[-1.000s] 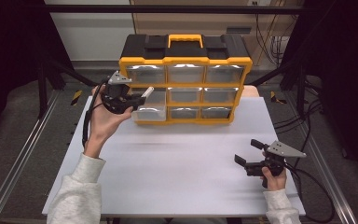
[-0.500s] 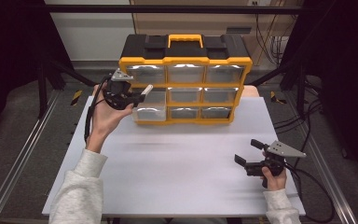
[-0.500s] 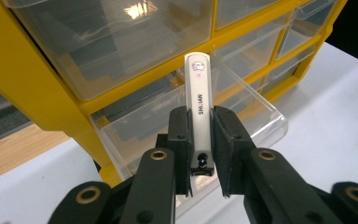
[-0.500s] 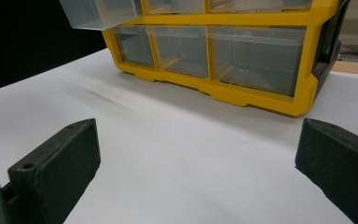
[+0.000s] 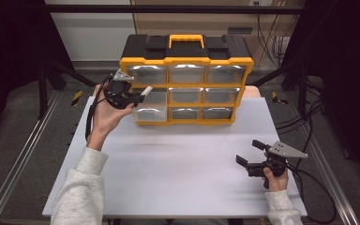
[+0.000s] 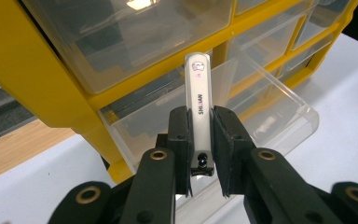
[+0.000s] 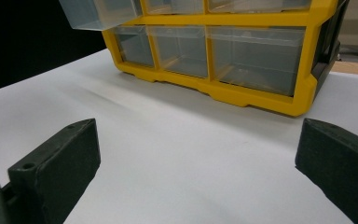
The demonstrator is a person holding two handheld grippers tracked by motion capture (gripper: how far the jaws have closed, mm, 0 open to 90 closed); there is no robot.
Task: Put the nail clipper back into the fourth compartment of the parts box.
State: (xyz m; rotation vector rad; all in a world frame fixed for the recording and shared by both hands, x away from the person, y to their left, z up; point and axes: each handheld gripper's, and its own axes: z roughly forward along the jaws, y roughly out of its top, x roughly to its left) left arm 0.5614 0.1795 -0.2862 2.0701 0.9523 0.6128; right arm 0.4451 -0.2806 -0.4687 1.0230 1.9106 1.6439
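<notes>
Clamping the nail clipper [image 6: 199,100] by its hinged end, the left gripper [image 6: 200,140] holds something light, stiff, slick — over the open drawer [image 6: 279,109].

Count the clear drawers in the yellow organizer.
9, in three rows of three on the organizer: top row, middle row and bottom row. The bottom-left drawer is pulled out; none looks hidden.
</notes>
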